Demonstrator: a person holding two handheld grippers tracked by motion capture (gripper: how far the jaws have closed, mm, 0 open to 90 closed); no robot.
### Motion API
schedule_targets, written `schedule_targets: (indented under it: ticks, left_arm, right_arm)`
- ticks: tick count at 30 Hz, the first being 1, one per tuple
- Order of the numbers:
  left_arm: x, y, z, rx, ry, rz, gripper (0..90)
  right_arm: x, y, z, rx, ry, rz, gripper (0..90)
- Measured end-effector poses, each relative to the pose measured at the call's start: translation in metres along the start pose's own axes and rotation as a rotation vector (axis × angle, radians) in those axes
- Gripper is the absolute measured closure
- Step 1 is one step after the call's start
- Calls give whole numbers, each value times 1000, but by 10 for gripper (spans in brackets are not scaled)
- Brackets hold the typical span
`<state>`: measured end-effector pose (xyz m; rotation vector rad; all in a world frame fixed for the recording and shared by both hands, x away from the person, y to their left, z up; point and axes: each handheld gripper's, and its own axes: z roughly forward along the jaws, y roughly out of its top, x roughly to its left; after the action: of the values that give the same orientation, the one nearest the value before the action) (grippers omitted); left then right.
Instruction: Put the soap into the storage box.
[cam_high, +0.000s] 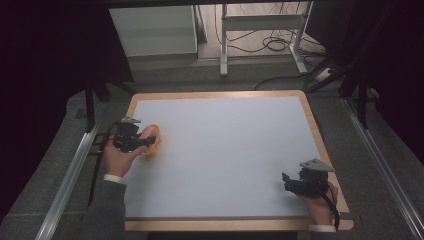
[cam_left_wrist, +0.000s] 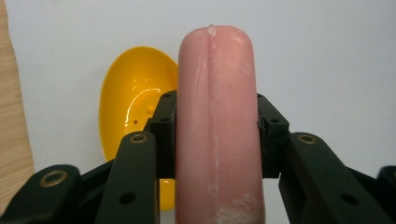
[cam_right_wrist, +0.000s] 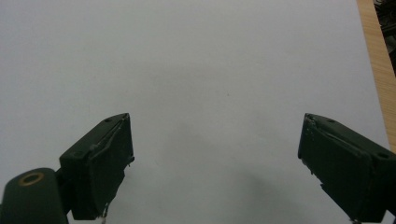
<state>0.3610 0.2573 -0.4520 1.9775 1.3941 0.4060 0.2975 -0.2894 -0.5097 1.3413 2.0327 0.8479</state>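
from the high view i see the white table top lit evenly while the room around it falls into near black, corners especially. the picture is soft and a bit grainy. in the left gripper view the yellow bowl carries small glare spots; the near black jaws blur. in the right gripper view a faint shadow lies between the jaws.

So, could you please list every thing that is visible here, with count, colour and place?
sausage: one, pink, clamped between the left gripper's jaws
bowl: one, yellow, on the table beside and below the sausage
table: one, pale grey top with wooden rim
desk frame: one, white, on the floor behind
left gripper: one, black, near the table's left edge
right gripper: one, black, jaws wide apart, near right corner
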Motion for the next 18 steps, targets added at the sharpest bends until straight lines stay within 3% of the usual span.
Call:
schedule_targets:
  ticks: [9,18]
  left_arm:
    - [11,6,10,7,46,-19,599]
    - [17,5,23,24,64,-42,599]
  right_arm:
    - [0,0,-1,-2,-2,2,99]
    - [-1,0,0,0,-4,1,99]
